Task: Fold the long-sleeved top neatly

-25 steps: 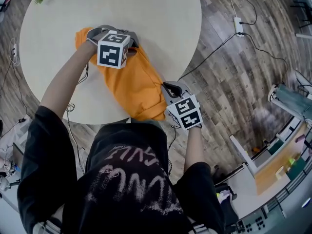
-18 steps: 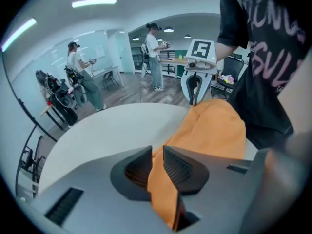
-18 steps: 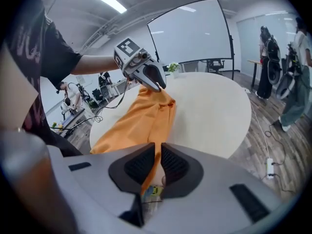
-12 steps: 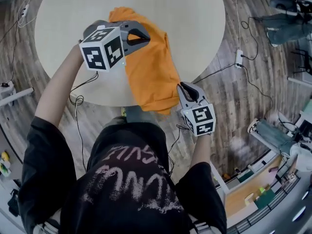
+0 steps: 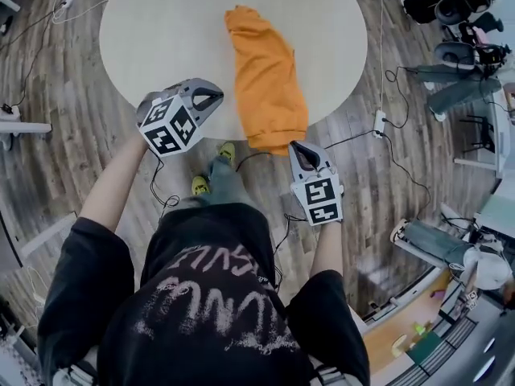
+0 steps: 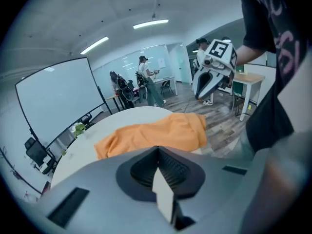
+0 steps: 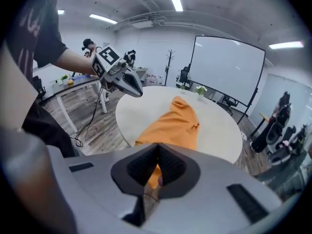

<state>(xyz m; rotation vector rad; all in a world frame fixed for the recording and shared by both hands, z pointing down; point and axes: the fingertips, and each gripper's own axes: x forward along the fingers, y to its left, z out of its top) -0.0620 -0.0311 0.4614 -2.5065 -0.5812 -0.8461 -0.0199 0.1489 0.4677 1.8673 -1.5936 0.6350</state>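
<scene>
- Orange top (image 5: 265, 79) lies folded long on the round surface (image 5: 161, 22), upper centre, one end overhanging the edge.
- Left claw (image 5: 212, 97), lower left of the top: pressed together, empty.
- Right claw (image 5: 298, 151), below the top's overhanging end: pressed together, empty.

A pale round surface (image 5: 161, 22) stands on a wood-plank floor (image 5: 72, 95) where a black cable (image 5: 348, 139) runs to a white power strip (image 5: 378, 121), with a small green plant (image 7: 200, 90) at one edge (near a large white screen (image 7: 226, 65)) and dark office chairs (image 5: 459, 55) well apart.

Bare table (image 5: 161, 22) lies open left of the orange top (image 5: 265, 79).
</scene>
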